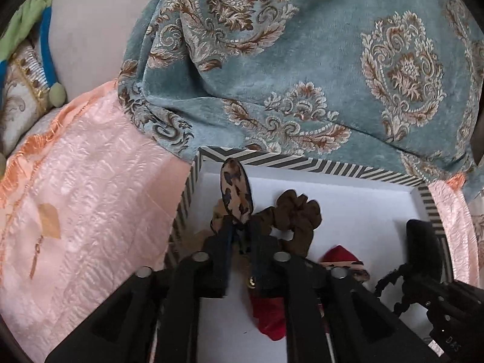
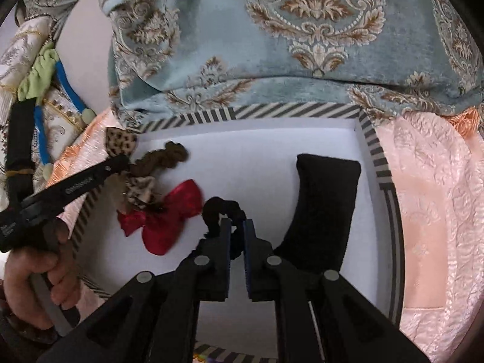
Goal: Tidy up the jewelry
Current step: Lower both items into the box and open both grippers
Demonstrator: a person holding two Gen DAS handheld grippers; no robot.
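A white box with a striped rim (image 1: 290, 163) (image 2: 272, 112) lies on the bed. My left gripper (image 1: 240, 227) is shut on a leopard-print hair clip (image 1: 236, 190) held over the box's left side; it also shows in the right wrist view (image 2: 119, 142). A brown scrunchie (image 1: 298, 211) (image 2: 163, 157) and a red bow (image 1: 272, 314) (image 2: 169, 214) lie in the box. My right gripper (image 2: 237, 227) is shut on a black scrunchie (image 2: 219, 210) above the box floor. A black cushion (image 2: 323, 208) (image 1: 423, 242) lies at the box's right.
A blue patterned pillow (image 1: 302, 60) (image 2: 272, 30) lies behind the box. A pink bedspread (image 1: 90, 196) (image 2: 438, 211) lies around it. A green and blue headband (image 1: 45, 30) (image 2: 45, 75) lies at the far left.
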